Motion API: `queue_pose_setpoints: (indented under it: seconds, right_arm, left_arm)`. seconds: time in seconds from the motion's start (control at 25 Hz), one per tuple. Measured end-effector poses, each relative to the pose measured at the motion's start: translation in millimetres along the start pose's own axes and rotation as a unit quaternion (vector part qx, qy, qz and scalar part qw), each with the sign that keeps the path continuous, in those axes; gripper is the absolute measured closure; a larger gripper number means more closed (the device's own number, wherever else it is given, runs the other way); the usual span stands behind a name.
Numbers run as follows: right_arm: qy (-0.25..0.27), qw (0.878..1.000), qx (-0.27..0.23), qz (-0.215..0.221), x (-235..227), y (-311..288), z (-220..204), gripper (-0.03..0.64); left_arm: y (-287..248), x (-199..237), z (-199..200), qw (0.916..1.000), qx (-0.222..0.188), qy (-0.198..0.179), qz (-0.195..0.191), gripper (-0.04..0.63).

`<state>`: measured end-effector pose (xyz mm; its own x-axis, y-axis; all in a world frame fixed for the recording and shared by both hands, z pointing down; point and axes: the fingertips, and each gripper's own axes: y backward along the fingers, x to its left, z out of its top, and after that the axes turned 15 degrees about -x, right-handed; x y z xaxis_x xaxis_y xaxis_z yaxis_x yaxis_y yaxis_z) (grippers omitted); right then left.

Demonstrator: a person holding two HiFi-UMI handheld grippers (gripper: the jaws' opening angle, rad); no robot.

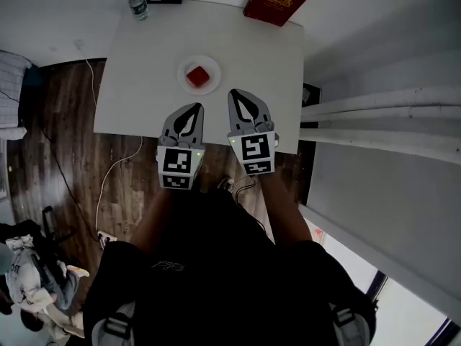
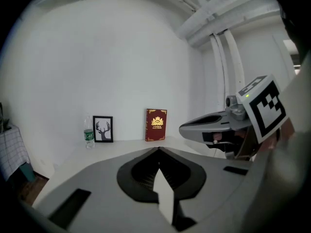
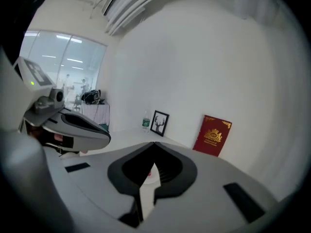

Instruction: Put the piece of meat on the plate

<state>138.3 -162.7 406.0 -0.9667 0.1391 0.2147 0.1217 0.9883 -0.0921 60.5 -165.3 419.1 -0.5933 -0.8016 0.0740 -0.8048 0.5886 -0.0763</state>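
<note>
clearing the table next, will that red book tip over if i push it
Probably: the red book stands upright on its bottom edge, so a high push could topple it. Its hard-looking cover suggests it would stay stiff when gripped.

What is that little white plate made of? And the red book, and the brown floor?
The small round white plate looks like glazed ceramic, maybe plastic: smooth and plain, too small to be sure. The red book seems hardbound, cloth or leather-like, with shiny gold print. The brown floor looks like wood planks: streaky grain and board lines.
</note>
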Motion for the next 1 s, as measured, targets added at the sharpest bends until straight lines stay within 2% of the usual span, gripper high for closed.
queue_pose_setpoints:
  seconds: [0.2,0.4,0.6,0.76,1.0]
  right_arm:
    - [-0.006,0.999,-0.033,-0.028,-23,39,32,0.595]
    - [-0.03,0.995,-0.08,-0.043,-24,61,50,0.595]
    - [-0.018,0.992,-0.123,-0.016,1,72,68,0.595]
    - [-0.011,0.992,-0.126,0.004,15,77,78,0.595]
    - [0.006,0.99,-0.14,0.01,13,84,90,0.595]
  left_arm:
    - [8,-21,23,0.9993,-0.031,0.005,0.017,0.592]
    - [21,-43,31,0.9984,-0.045,0.012,0.033,0.592]
    - [34,-51,42,0.9971,-0.062,0.002,0.046,0.592]
    - [38,-54,51,0.9963,-0.071,-0.004,0.05,0.592]
    - [38,-66,56,0.9965,-0.069,-0.009,0.045,0.592]
